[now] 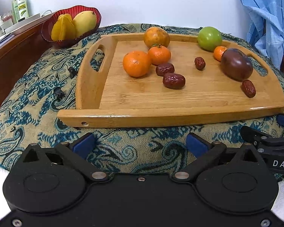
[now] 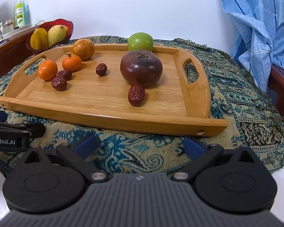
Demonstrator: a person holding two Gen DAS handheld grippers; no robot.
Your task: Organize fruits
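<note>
Bamboo tray (image 1: 96, 87) — oranges (image 1: 136, 63), wrinkled red dates (image 1: 173, 80), loosely scattered

The wooden tray (image 1: 96, 79) carries 4 red dates (image 1: 173, 80), 3 small oranges (image 1: 136, 63), 1 large mottled orange fruit (image 1: 156, 37), 1 green fruit (image 1: 209, 38) and 1 dark purple fruit (image 1: 236, 64). The red bowl (image 1: 47, 28) holds 1 mango (image 1: 84, 22) and 1 starfruit (image 1: 62, 28).
</note>
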